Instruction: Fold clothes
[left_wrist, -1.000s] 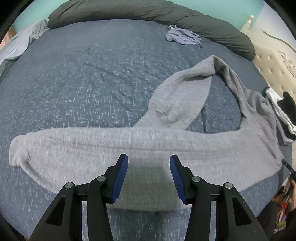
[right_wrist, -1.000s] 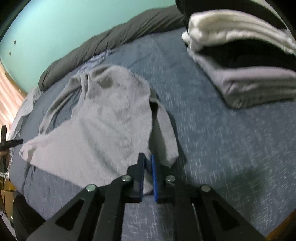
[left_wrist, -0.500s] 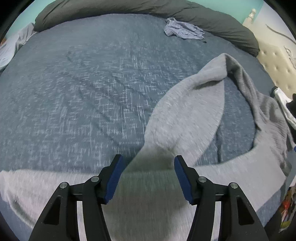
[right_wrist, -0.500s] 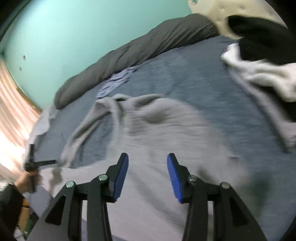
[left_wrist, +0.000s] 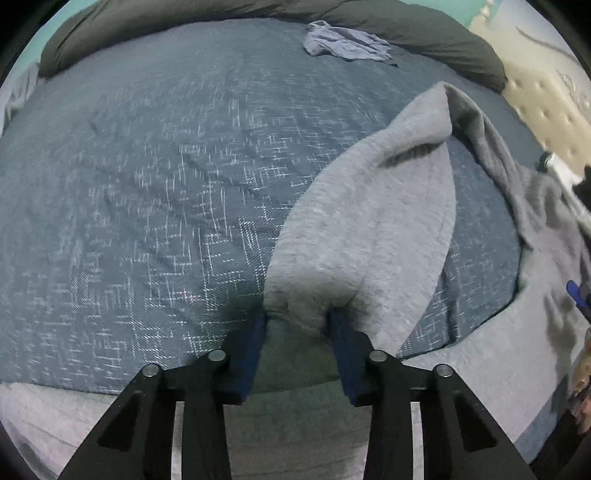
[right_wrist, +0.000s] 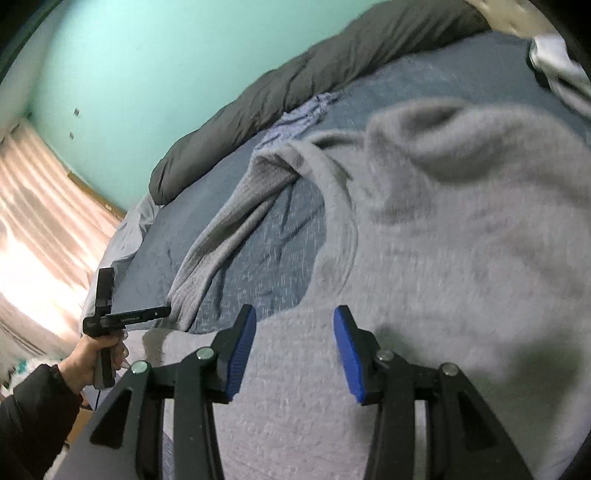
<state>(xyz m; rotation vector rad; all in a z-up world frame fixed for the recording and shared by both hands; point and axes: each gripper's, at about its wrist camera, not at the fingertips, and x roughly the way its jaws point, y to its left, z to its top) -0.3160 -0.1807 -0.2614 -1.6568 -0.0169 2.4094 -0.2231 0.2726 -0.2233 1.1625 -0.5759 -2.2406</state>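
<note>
**Left gripper closes on the cuff end of a grey sleeve**

Left gripper (left_wrist: 297, 323), black-armed with blue ribbed pads, points steeply down at the bed, and its jaws are closing with a bunched end of the grey fleece sweater's sleeve (left_wrist: 373, 229) between them; the cloth bulges up between the pads, which look to be just touching it. That end is likely chosen because a cuff is the natural handle for laying a sleeve back across the body. The right gripper (right_wrist: 293, 347) of the same make hovers over the sweater's broad body with its jaws apart and nothing between them, probably ready to pin or take the cloth near the shoulder.

The soft grey fleece sweater (right_wrist: 461, 251) lies spread on the dark blue bedcover (left_wrist: 155, 177), whose weave shows fine white flecks. Its nap is fuzzy and thick, so it should fold in rounded, springy creases rather than sharp ones. One sleeve arcs away in a loop, leaving a patch of bedcover showing inside the curve. A long dark grey bolster (right_wrist: 295, 85) lines the far edge, with a crumpled pale blue garment (left_wrist: 345, 44) beside it. In the right view a hand in a black sleeve (right_wrist: 94, 360) holds the left gripper's handle.
</note>
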